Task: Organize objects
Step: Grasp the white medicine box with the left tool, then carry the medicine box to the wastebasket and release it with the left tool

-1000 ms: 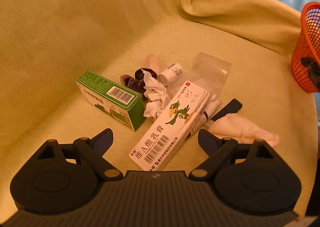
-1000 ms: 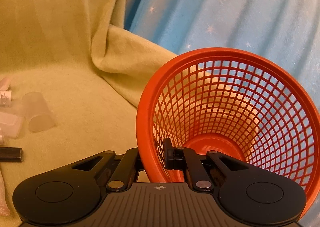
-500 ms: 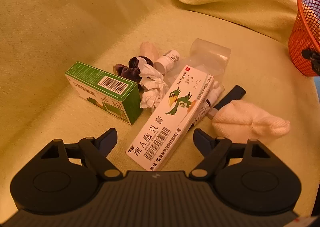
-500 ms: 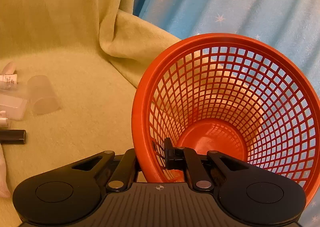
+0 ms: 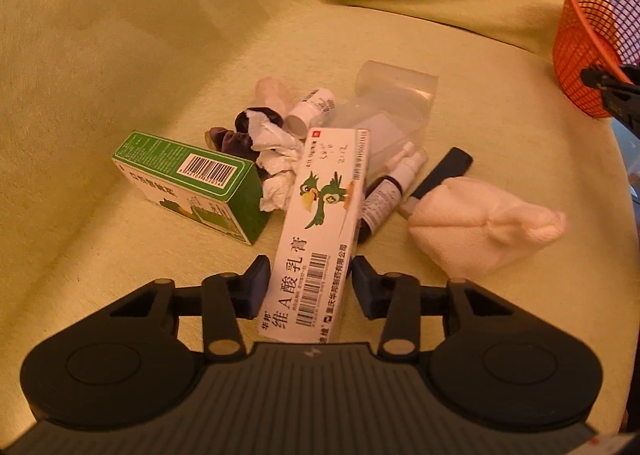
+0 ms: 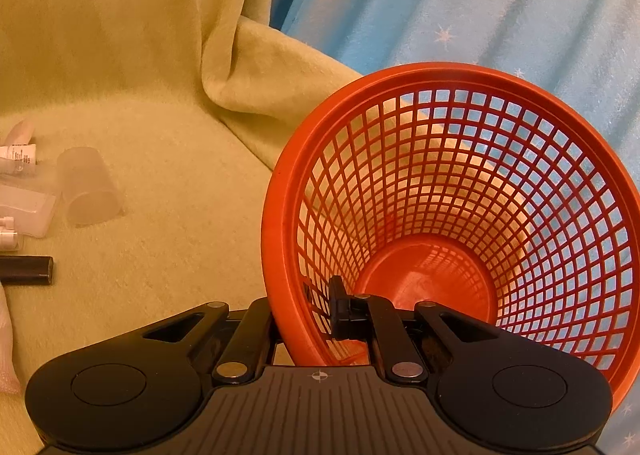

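The left gripper [image 5: 309,287] has just been closing around the white box [image 5: 320,231], low in the frame. The right gripper [image 6: 304,315] pinches the basket [image 6: 280,191] rim. The box could tip and slip out.

I see the long white cardboard ointment box [image 5: 320,231] with a green parrot print lying flat, pointing toward one o'clock. At two o'clock, well apart, the orange plastic mesh basket [image 5: 592,27] tilts, its inside showing nothing.
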